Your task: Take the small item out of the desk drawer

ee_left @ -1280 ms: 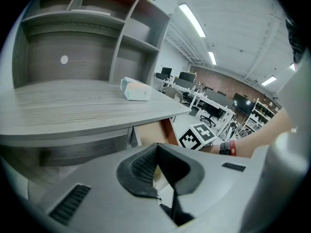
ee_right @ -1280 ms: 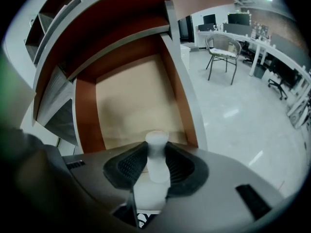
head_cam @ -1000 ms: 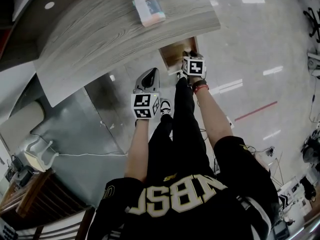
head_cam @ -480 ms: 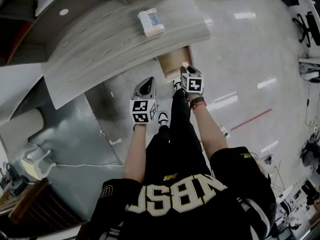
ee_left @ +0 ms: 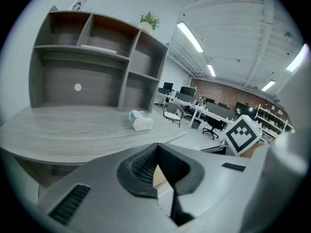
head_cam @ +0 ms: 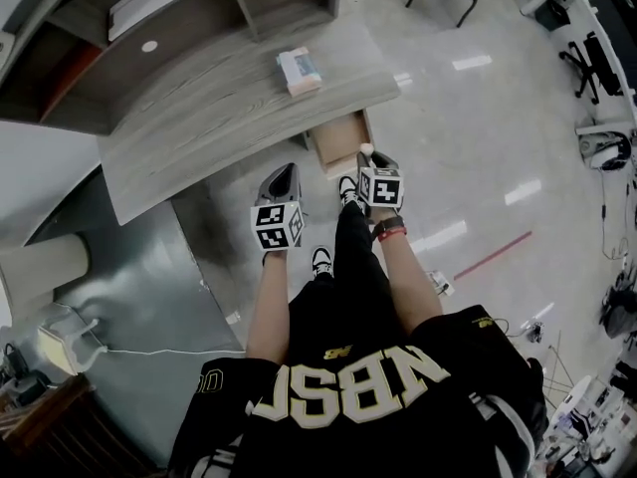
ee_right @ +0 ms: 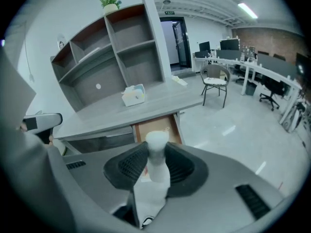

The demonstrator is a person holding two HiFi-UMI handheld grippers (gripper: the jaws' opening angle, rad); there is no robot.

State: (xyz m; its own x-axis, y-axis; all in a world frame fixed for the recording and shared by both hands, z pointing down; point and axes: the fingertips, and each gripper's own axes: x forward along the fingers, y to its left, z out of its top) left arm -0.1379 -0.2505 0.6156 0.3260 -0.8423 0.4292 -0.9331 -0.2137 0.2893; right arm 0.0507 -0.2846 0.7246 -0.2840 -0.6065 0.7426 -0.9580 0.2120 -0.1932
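A small white bottle-like item (ee_right: 156, 144) stands upright between the pads of my right gripper (ee_right: 156, 160), which is shut on it. In the head view the right gripper (head_cam: 367, 157) holds the item (head_cam: 365, 150) just in front of the open wooden drawer (head_cam: 336, 138) under the desk's right end. The drawer (ee_right: 158, 123) looks bare inside where it shows. To the left, in front of the desk edge, my left gripper (head_cam: 281, 179) hangs with nothing in it. Its jaws (ee_left: 158, 171) meet at the tips.
The grey wood-grain desk (head_cam: 219, 108) carries a tissue box (head_cam: 299, 71) and a shelf unit (head_cam: 199, 3) at its back. A chair (ee_right: 214, 79) stands on the glossy floor to the right, with office desks behind it. The person's legs and shoes are below the grippers.
The right gripper with the white item has drawn back from the drawer toward the person. The head view has pulled back, showing more of the desk and shelves.
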